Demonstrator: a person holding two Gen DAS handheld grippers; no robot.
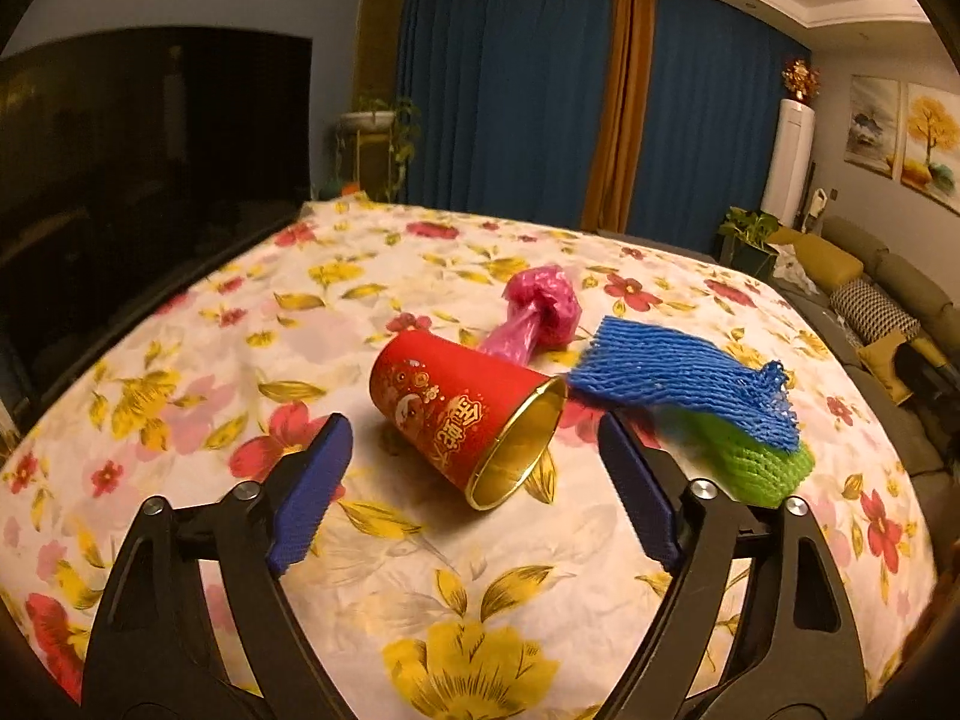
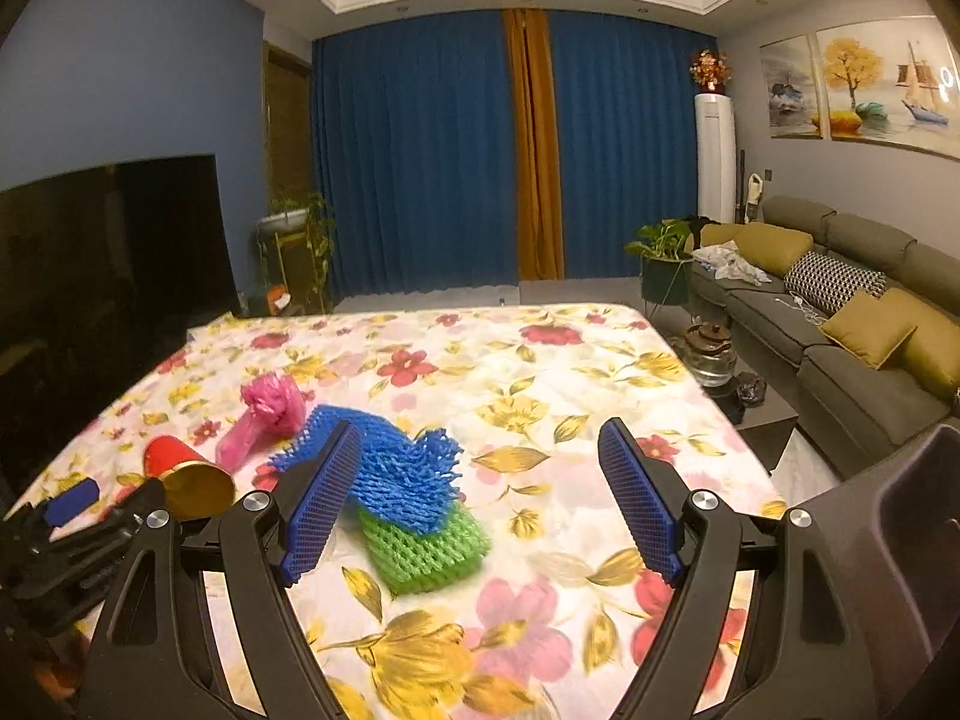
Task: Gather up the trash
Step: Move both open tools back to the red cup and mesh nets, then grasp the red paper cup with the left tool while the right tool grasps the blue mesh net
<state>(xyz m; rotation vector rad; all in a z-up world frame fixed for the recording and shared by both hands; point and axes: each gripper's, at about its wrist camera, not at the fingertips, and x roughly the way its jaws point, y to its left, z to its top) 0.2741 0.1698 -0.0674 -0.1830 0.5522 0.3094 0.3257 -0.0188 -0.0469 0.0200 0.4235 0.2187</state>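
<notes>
Between the left gripper's fingers: red cup, on its side, inside looks bare.
Left gripper: wide open, holding nothing.
Right gripper: wide open, holding nothing.
Ahead of right gripper, toward its left finger: blue net overlapping green net.
Beyond the cup: pink bag.

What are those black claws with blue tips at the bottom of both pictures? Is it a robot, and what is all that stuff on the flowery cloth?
No robot here. A person holds one hand-held gripper in each hand, and a little camera on each looks along its two fingers. One picture comes from the left hand-held gripper, the other from the right hand-held gripper. Both are open and hold nothing. On the flowery tablecloth lies trash: a red paper cup tipped on its side, a pink plastic bag, and a blue foam net resting on a green foam net.
</notes>
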